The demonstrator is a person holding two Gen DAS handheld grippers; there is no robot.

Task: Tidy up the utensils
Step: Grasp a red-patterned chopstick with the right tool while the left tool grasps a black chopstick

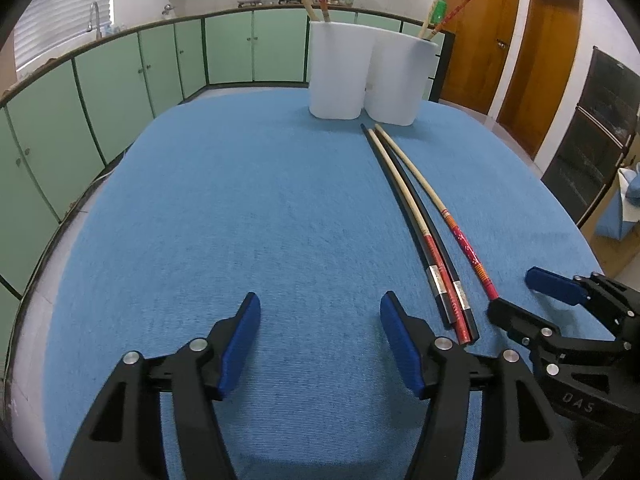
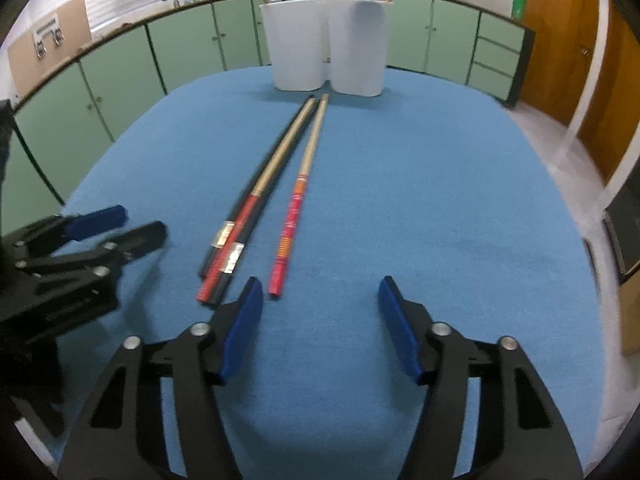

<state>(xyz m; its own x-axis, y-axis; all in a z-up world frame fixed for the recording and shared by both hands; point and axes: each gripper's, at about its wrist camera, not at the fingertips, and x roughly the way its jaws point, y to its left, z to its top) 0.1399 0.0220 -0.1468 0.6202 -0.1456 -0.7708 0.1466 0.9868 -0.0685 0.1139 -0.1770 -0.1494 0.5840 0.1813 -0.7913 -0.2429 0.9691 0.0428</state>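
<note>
Several long chopsticks lie on the blue tablecloth (image 1: 240, 220): a bundle of two black ones and a red-handled wooden one (image 1: 404, 204) (image 2: 248, 216), and beside it a single red-handled wooden chopstick (image 1: 460, 236) (image 2: 296, 208). Two white cups (image 1: 338, 72) (image 2: 298, 44) at the far edge hold more chopsticks upright. My left gripper (image 1: 320, 308) (image 2: 136, 224) is open over bare cloth, left of the bundle. My right gripper (image 2: 320, 292) (image 1: 512, 292) is open too. The single chopstick's near end lies just inside its left finger (image 2: 248, 308), and no pad presses on it.
Green kitchen cabinets (image 1: 120, 76) and a counter with a sink tap (image 1: 94, 20) curve behind the table. Wooden doors (image 1: 480, 40) stand at the right, with a dark cabinet (image 1: 600, 140) beside them. The cloth's edge drops off on all sides.
</note>
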